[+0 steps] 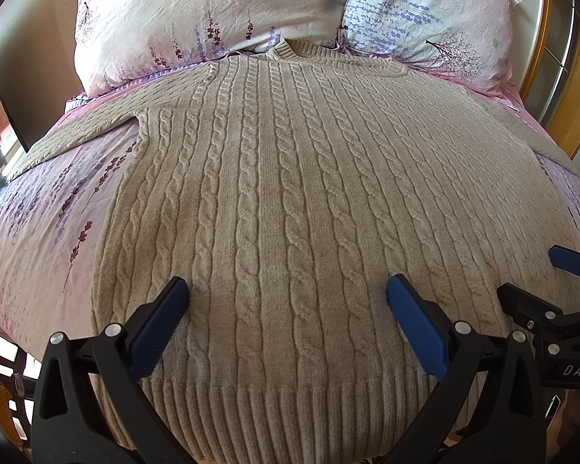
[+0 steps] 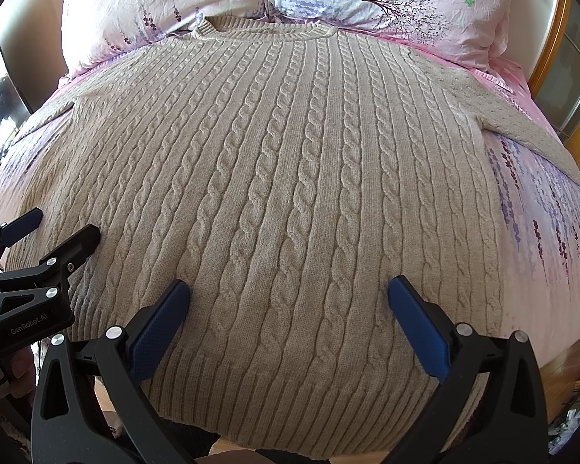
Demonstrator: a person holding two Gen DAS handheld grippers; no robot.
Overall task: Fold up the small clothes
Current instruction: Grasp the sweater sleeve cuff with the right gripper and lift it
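Note:
A beige cable-knit sweater (image 1: 290,193) lies flat and face up on the bed, collar toward the pillows, ribbed hem nearest me, sleeves spread to both sides. It also fills the right wrist view (image 2: 282,178). My left gripper (image 1: 288,290) is open and empty, hovering over the lower part of the sweater just above the hem. My right gripper (image 2: 289,290) is open and empty over the same lower part, further right. The right gripper shows at the right edge of the left wrist view (image 1: 541,282); the left gripper shows at the left edge of the right wrist view (image 2: 54,228).
The bed has a pink floral sheet (image 1: 38,239). Two floral pillows (image 1: 197,11) (image 1: 437,15) lean at the head of the bed. A wooden frame (image 1: 572,89) stands on the right. The bed's near edge lies just below the hem.

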